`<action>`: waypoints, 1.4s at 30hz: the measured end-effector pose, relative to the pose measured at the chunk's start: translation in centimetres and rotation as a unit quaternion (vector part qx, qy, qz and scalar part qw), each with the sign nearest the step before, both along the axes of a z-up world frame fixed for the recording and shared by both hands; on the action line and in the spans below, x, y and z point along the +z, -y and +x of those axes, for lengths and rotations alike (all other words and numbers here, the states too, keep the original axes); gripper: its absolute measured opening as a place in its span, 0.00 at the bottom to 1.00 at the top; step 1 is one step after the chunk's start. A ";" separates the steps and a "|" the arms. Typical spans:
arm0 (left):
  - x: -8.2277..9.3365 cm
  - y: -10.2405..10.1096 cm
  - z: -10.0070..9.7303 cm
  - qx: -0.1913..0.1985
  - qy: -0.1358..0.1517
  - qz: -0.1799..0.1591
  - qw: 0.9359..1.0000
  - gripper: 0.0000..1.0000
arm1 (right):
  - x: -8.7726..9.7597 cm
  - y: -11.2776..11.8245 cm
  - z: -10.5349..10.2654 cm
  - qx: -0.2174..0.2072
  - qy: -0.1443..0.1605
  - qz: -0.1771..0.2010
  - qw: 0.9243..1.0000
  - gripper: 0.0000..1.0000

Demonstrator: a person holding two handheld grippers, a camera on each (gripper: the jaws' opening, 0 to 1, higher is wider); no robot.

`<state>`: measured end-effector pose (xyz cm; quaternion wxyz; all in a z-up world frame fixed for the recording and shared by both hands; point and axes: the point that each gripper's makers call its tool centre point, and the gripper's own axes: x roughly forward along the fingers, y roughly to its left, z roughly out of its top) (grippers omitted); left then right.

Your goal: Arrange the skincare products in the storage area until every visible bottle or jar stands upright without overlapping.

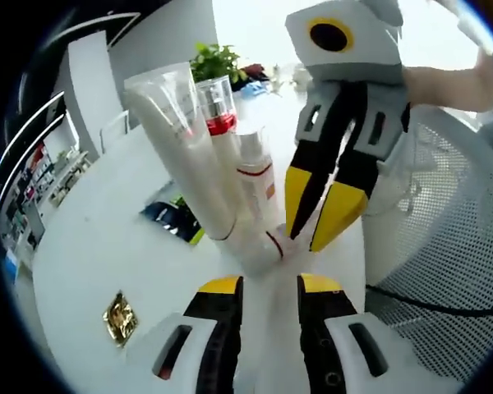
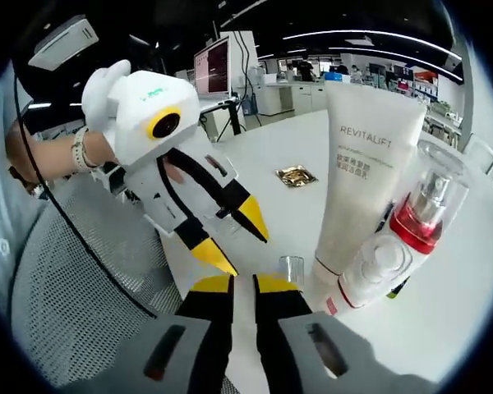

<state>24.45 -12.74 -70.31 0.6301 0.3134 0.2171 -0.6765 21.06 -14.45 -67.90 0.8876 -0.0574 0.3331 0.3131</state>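
Products grouped upright on glossy white counter (image 1: 90, 238): tall matte white plastic squeeze tube (image 2: 360, 172), printed REVITALIFT, standing on its cap; clear-capped pump bottle with red collar (image 2: 421, 215) just beside it; ribbed white bottle with red trim (image 2: 376, 275) in front, touching both. In left gripper view, same white tube (image 1: 185, 148), red-collared bottle (image 1: 218, 111) and a slim white bottle with red band (image 1: 255, 176) seen leaning together by lens distortion; true tilt cannot be told. Small clear cylindrical cap (image 2: 291, 268) on counter just ahead of right gripper (image 2: 243, 285).

Right gripper: black fingers with yellow tips, narrowly parted, nothing between them; seen in left gripper view (image 1: 320, 215), fingers likewise slightly apart, tips close to base of slim bottle. Left gripper (image 1: 269, 285): yellow-tipped fingers spread, empty; seen in right gripper view (image 2: 234, 242) with fingers parted above counter.

Crinkled gold foil sachet (image 1: 120, 317) flat on counter, well apart from bottles. White perforated mesh chair back (image 1: 456, 238) alongside. Green potted plant (image 1: 216, 61) beyond.
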 end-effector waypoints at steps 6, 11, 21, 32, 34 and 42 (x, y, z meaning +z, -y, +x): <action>-1.0 0.2 0.1 0.011 -0.019 0.024 0.999 0.27 | -1.3 2.8 -1.1 -0.030 -0.019 -0.038 0.999 0.11; -1.9 0.9 -1.5 0.019 -0.073 0.040 0.996 0.25 | -2.4 3.2 -0.9 -0.032 -0.039 -0.050 0.997 0.15; -1.6 2.2 -4.9 0.051 -0.179 0.020 0.982 0.25 | -4.8 3.3 -1.0 -0.033 -0.086 -0.046 0.995 0.20; -2.1 1.2 -4.1 0.063 -0.182 0.041 0.980 0.30 | -3.9 0.4 -1.0 -0.012 -0.090 0.012 0.996 0.19; -2.1 1.2 -4.0 0.065 -0.186 0.040 0.980 0.32 | -3.9 0.1 -0.9 -0.013 -0.091 0.015 0.996 0.17; -3.1 1.2 -4.1 0.053 -0.155 0.062 0.985 0.36 | -4.2 -0.5 -0.5 -0.008 -0.089 0.015 0.996 0.16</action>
